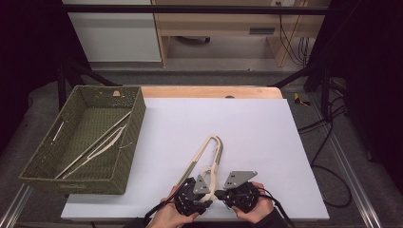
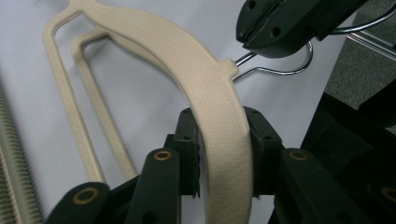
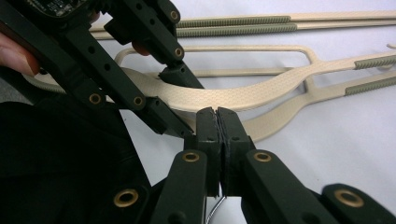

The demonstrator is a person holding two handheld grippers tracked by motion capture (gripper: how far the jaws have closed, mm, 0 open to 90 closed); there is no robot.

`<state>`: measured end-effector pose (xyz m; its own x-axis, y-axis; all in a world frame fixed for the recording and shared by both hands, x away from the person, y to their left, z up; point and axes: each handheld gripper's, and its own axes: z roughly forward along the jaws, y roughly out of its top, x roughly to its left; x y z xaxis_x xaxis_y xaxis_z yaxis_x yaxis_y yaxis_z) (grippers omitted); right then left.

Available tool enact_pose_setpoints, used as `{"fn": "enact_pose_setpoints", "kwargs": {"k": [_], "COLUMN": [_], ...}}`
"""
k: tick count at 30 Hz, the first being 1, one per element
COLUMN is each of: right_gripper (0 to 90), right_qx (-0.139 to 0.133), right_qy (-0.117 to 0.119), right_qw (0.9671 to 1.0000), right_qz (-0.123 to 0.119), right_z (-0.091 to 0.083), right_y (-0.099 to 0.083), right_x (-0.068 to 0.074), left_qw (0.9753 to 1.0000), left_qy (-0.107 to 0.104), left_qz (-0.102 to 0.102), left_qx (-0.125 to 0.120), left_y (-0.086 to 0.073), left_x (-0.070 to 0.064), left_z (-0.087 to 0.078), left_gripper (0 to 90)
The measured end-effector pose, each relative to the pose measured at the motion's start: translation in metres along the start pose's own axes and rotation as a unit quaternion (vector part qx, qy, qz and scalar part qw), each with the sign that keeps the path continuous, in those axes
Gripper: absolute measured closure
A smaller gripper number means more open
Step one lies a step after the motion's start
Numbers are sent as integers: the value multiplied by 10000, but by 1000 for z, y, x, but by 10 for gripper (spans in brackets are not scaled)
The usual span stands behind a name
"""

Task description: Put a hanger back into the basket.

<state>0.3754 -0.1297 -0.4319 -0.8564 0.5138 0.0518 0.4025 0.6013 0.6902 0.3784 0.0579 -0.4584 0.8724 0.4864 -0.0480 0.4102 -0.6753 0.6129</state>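
The cream hanger [image 1: 205,159] lies near the front edge of the white desk [image 1: 256,137], its long loop reaching away toward the far left and its curved shoulder pulled in between the two hands. In the left gripper view the broad curved shoulder [image 2: 219,116] runs straight down between the left tongs [image 2: 219,154], whose black jaws press against it on either side, clamped on the plastic. The metal hook [image 2: 280,70] of the hanger springs from the neck of the shoulder and passes behind the right tongs [image 2: 261,25]; most of its curve is hidden there. In the right gripper view the right tongs [image 3: 218,135] stand pressed together, with a thin wire showing just below them at the bottom edge, so they are closed on the metal hook, though the pinch point itself is covered by the pads. A second pair of cream bars lies beyond in that view; whether they belong to the same hanger is hard to tell. At the left of the desk sits a green woven basket [image 1: 135,137] with more pale hangers [image 1: 95,145] inside, partly screened by its near wall. Both hands are cut off at the bottom of the high view.
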Motion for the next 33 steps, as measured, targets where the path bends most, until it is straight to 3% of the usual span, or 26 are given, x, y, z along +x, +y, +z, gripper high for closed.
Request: {"fn": "enact_pose_setpoints", "kwargs": {"k": [7,10,12,17,20,24,28,32,33], "right_gripper": [875,768,705,483,378,284,243,204,194], "right_qx": [-114,-404,-736,-1602,-1971,-2146,-2232,-2214,-2172], "right_qy": [78,163,217,-69,-534,-996,-1142,-1226,-1244], "right_qw": [9999,9989,9966,9845,9750,9654,9584,9545,9561], "right_qz": [52,179,314,709,881,1099,1366,1578,1524], "right_z": [-4,-13,-26,-56,-73,-84,-87,-83,-82], "right_y": [0,1,0,-6,-14,-26,-36,-43,-45], "right_x": [-1,-4,-9,-24,-35,-47,-58,-65,-67], "left_qw": [10000,10000,9999,9996,9993,9988,9984,9972,9969], "left_qy": [52,28,44,87,119,192,263,397,432], "left_qz": [-29,-68,-113,-209,-273,-336,-368,-449,-461], "left_qx": [4,-14,-49,-138,-229,-297,-352,-453,-473], "left_y": [1,1,1,2,2,1,0,-1,-1], "left_x": [-1,1,2,3,3,5,8,13,14], "left_z": [-5,-9,-13,-24,-31,-39,-49,-61,-63], "left_gripper": [710,714,717,725,731,737,743,753,756]}}
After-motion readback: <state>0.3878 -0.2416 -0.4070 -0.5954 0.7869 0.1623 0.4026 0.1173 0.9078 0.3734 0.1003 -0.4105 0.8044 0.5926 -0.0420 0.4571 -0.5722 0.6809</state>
